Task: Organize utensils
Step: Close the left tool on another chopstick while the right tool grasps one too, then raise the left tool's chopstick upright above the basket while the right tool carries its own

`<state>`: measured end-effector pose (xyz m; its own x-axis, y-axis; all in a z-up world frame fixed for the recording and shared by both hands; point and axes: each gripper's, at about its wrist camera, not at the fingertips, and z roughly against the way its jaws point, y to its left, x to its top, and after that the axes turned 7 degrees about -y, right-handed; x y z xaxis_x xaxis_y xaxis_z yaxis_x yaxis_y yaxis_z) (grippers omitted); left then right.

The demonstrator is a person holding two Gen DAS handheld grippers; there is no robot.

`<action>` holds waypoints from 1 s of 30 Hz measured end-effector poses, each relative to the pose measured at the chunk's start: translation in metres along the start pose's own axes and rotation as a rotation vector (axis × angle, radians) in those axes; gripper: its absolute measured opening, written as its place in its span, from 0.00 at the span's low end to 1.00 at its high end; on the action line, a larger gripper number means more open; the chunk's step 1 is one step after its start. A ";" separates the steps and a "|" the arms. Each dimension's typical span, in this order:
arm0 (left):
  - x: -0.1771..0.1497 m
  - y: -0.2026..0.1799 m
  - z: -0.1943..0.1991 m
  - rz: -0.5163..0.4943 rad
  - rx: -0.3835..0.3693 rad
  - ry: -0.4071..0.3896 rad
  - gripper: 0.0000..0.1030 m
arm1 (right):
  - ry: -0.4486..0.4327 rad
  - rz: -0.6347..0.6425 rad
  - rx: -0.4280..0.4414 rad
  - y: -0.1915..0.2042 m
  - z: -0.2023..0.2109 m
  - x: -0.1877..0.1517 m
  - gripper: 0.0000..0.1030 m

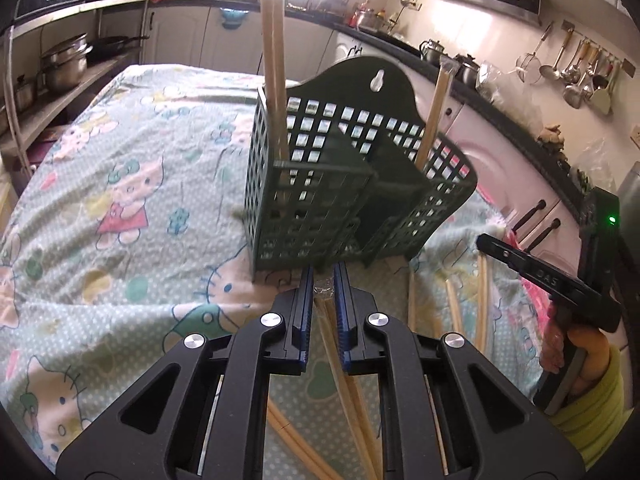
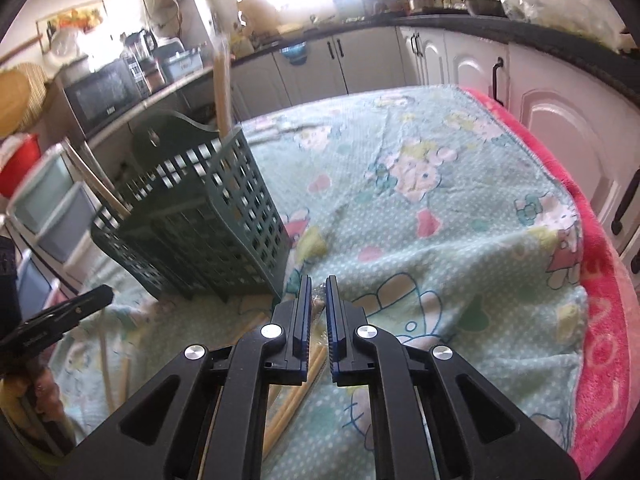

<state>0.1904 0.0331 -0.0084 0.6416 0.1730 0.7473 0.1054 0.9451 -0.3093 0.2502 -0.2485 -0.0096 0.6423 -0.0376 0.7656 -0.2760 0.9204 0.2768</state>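
A dark green slotted utensil holder (image 1: 340,184) stands on the cartoon-print cloth; it also shows in the right wrist view (image 2: 200,224). Wrapped chopstick pairs stand in its left compartment (image 1: 274,72) and its right compartment (image 1: 434,112). My left gripper (image 1: 323,280) is shut on a wrapped pair of wooden chopsticks (image 1: 344,376) just in front of the holder. My right gripper (image 2: 318,292) is shut on another wrapped pair of chopsticks (image 2: 308,376), right of the holder. More chopsticks (image 1: 482,300) lie loose on the cloth.
The cloth-covered table (image 2: 440,208) has a pink towel edge (image 2: 600,320) at right. White kitchen cabinets (image 2: 560,92) and a dark counter surround it. Shelves with pots (image 1: 64,64) stand to the left. The right gripper's body (image 1: 552,280) shows in the left wrist view.
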 end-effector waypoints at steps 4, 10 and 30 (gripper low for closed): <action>0.010 0.000 0.011 -0.001 -0.003 -0.037 0.07 | -0.058 -0.007 0.014 0.002 0.022 0.006 0.07; 0.022 -0.005 0.025 -0.005 -0.010 -0.086 0.06 | -0.127 -0.011 0.022 0.006 0.046 0.012 0.06; 0.053 -0.024 0.064 -0.037 -0.045 -0.192 0.06 | -0.247 0.081 0.053 0.045 0.094 0.032 0.06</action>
<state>0.1733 0.0376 0.0756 0.4808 0.1917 0.8556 0.1634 0.9392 -0.3022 0.1913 -0.2448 0.0819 0.4244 -0.0644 0.9032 -0.3610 0.9028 0.2339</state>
